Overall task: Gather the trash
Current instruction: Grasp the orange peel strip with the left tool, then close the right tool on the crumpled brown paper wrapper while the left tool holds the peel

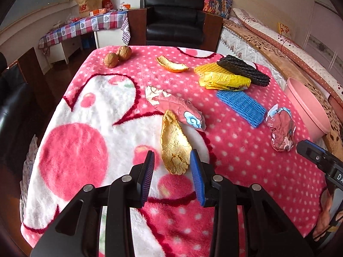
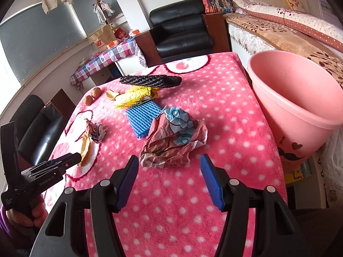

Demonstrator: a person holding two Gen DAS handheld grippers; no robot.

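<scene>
A long orange peel (image 1: 174, 145) lies on the pink dotted blanket (image 1: 246, 162). Its near end sits between the fingers of my left gripper (image 1: 172, 156), which is open; the left pad stands clear of the peel. In the right wrist view, a crumpled brown and blue paper (image 2: 171, 141) lies just ahead of my right gripper (image 2: 169, 160), which is open with nothing between its fingers. A pink bin (image 2: 300, 98) stands at the table's right edge.
Also on the blanket are two walnuts (image 1: 118, 56), a second peel (image 1: 172, 65), a yellow wrapper (image 1: 225, 81), a black foam net (image 1: 244, 69), a blue foam net (image 1: 243, 107) and another crumpled pink paper (image 1: 178, 107). A black armchair (image 1: 174, 17) stands behind the table.
</scene>
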